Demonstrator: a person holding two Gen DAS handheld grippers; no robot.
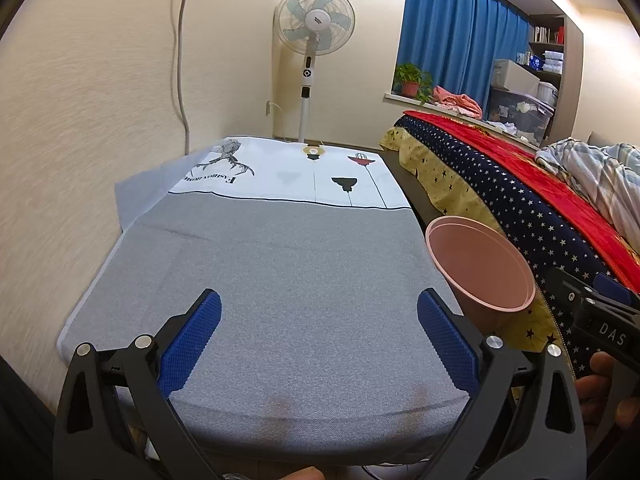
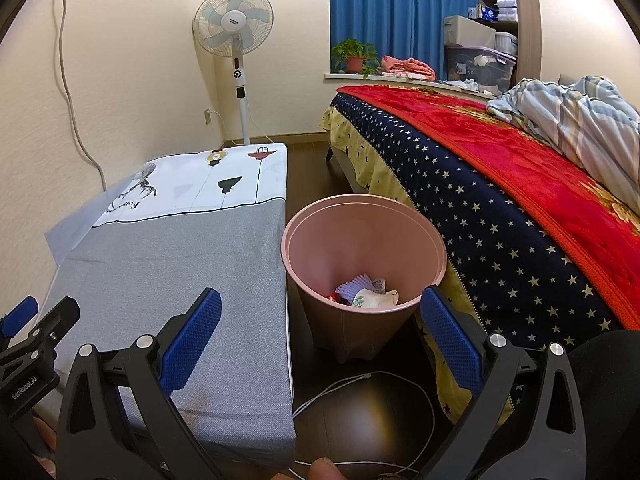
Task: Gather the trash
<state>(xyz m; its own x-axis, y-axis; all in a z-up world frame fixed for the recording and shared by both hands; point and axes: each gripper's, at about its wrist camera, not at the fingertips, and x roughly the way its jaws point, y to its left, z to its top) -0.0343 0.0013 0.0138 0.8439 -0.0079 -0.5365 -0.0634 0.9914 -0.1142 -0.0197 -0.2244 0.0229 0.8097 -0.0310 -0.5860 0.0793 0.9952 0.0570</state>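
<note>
Trash (image 2: 366,294) lies at the bottom of the pink bin (image 2: 400,216), a crumpled heap of white and lilac paper with a red scrap, seen in the middle of the right wrist view. The bin stands on the dark floor between the cloth-covered table (image 2: 168,272) on the left of the frame and the bed (image 2: 500,208) with its starred blue cover on the right. A white cable (image 2: 400,384) loops on the floor below the bin. The right gripper (image 2: 320,340) is spread wide, its blue pads well apart and holding nothing, with the bin framed between them. In the left wrist view the left gripper (image 1: 320,340) is likewise wide open and empty, hanging over the grey part of the table, with the bin at the right middle of the frame. A standing fan (image 1: 316,20) is at the upper centre, against the wall.
</note>
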